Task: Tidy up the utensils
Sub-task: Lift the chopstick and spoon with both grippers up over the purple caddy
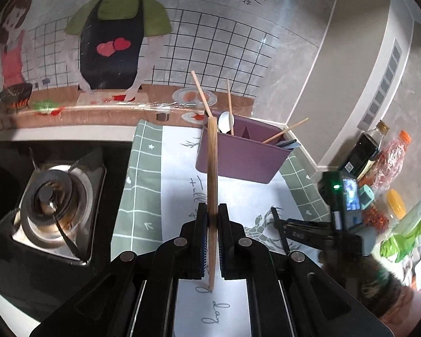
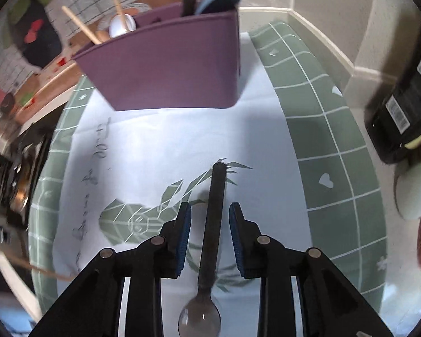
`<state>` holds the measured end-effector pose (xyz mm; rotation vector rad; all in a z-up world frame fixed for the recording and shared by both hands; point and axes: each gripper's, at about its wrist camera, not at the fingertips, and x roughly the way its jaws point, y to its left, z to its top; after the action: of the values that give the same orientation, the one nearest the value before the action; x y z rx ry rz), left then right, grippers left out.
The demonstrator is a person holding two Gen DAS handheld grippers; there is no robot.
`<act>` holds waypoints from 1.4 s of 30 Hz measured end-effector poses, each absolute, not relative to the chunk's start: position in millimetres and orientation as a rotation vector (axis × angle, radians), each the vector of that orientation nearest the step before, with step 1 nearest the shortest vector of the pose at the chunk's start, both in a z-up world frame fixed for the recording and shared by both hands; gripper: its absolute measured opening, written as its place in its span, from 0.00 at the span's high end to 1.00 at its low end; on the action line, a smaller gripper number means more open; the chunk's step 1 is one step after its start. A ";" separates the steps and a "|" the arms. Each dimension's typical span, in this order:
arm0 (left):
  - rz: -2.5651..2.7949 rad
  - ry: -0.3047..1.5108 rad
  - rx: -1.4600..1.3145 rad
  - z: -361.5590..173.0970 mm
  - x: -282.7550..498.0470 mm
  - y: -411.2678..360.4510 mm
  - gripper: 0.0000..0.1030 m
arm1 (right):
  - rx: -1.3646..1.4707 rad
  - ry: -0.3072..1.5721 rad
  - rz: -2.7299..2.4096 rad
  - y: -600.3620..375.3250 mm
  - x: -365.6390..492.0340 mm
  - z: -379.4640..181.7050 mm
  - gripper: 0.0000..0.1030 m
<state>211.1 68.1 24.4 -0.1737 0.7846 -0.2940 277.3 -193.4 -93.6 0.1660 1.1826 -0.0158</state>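
Left wrist view: left gripper is clenched on a wooden chopstick that points at the purple utensil holder on the worktop; gripped low, it could pivot and miss the compartment. Right wrist view: right gripper stands released astride the dark-handled spoon lying on the mat, pads apparently not touching; closing off-centre could skid it away.

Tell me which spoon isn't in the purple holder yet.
The black-handled spoon lies flat on the mat, between the right gripper's open jaws. The white spoon already stands in the purple holder.
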 end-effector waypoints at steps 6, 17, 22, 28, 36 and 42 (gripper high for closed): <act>-0.292 0.784 -0.191 25.0 206.4 72.1 0.94 | 0.083 1.159 -0.049 -176.3 275.0 -97.6 0.73; -0.317 0.782 -0.178 32.3 202.4 72.1 0.94 | 0.064 1.016 0.098 -180.0 227.9 -53.0 0.89; -0.342 0.769 -0.167 37.8 203.1 68.0 0.94 | 0.080 0.910 0.112 -184.6 212.7 -13.4 0.89; -0.396 0.722 -0.177 63.8 219.9 59.3 0.94 | 0.080 0.762 0.107 -187.2 214.0 43.2 0.89; -0.414 0.523 -0.099 153.2 245.6 40.4 0.94 | -0.004 0.479 0.125 -195.0 237.5 160.5 0.89; -0.390 0.432 -0.091 195.2 275.8 27.3 0.94 | -0.058 0.303 0.175 -199.4 261.9 221.8 0.89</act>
<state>275.8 27.3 195.2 -0.0908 0.4325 -0.3902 261.9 -199.4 221.8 -0.0582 0.3028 0.1746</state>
